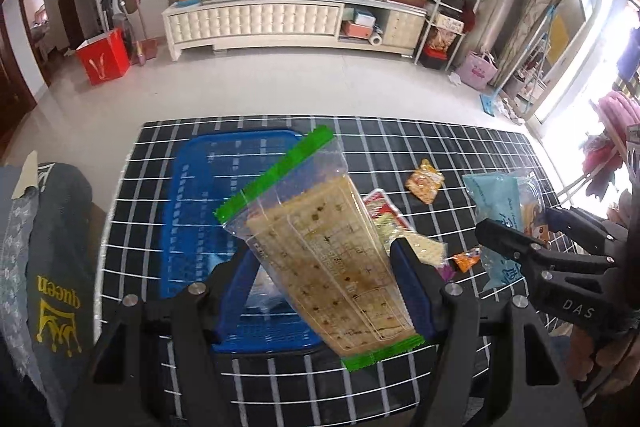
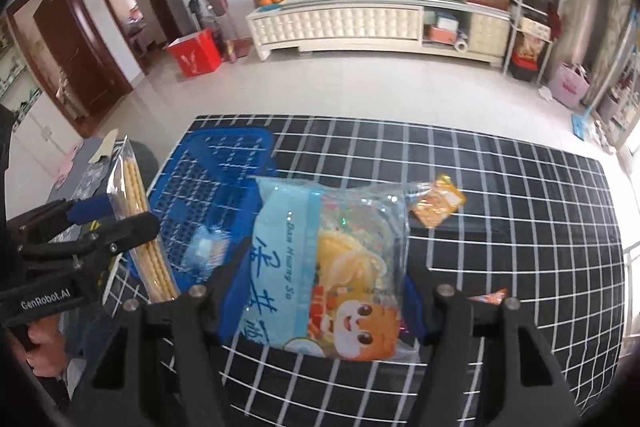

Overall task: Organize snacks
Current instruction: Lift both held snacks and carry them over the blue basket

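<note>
Transfer step, both snacks lifted and carried toward the blue basket (image 1: 208, 203) on the grid-patterned counter (image 1: 460, 147). Left gripper (image 1: 324, 291): jaws pinching a clear cracker packet (image 1: 320, 247) with green sealed ends, held above the basket's near right part. Packet's long axis running from lower right, near the camera, to upper left, far end tilted up and pointing across the basket. Right gripper (image 2: 320, 307): jaws pinching a light-blue cartoon snack bag (image 2: 324, 267), held over the counter just right of the basket; long axis roughly along the fingers, top edge pointing away toward the far side. Small pale packet (image 2: 206, 247) already lying in the basket. Orange sachet (image 1: 425, 183), red-and-white packet (image 1: 382, 211) and another orange wrapper (image 1: 466, 259) left on the counter. Next move, judged: lowering the cracker packet flat into the basket and spreading the jaws, then swinging the blue bag leftward over the rim, clear of the left gripper.
</note>
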